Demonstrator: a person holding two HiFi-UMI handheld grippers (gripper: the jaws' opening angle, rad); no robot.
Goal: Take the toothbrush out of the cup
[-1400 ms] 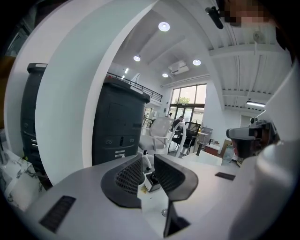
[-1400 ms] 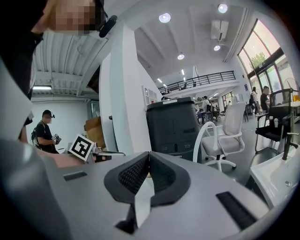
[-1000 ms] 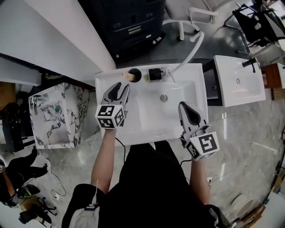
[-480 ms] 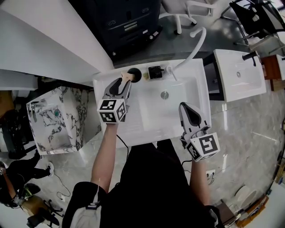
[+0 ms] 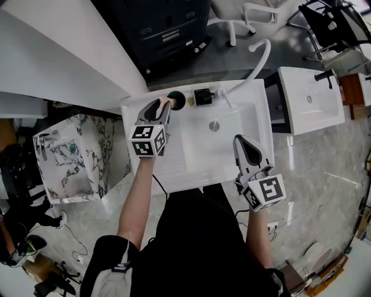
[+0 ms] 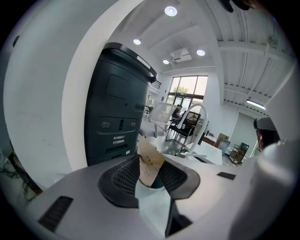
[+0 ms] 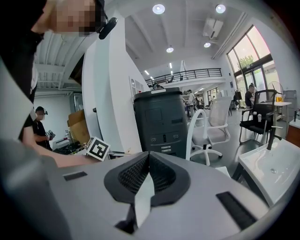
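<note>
The left gripper (image 5: 158,105), its jaws just closing in, presses its pads on the tan paper-wrapped toothbrush (image 6: 150,161) at its tips. The toothbrush stands in the dark round cup (image 6: 158,182) just beyond. The right gripper (image 5: 244,142) is well apart, jaws together, empty.

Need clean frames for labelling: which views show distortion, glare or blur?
Head view: barrel-curved edges, evenly lit, sharp. Left gripper view: heavy fisheye, bright window washed out, wrapped toothbrush crisp. Right gripper view: fisheye, ceiling light flares.
</note>
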